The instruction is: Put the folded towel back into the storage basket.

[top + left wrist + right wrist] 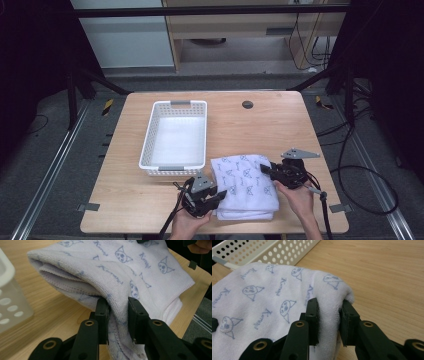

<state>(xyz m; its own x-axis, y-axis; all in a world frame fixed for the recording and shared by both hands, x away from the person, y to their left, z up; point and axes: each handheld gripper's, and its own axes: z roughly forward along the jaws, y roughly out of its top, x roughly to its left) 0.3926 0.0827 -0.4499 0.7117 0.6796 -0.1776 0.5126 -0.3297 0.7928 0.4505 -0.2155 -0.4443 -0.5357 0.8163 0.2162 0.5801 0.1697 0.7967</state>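
Both grippers, left and right, clench the towel; lift evenly, clearing the basket rim.

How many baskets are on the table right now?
1. The white basket sits on the table, left of centre, just beyond the folded towel that both grippers hold. Nothing in view could hide a second one.

a light wooden desk carries a white perforated basket toward its left side and a folded white towel with blue cat prints near the front edge; a dark round grommet sits by the far edge.
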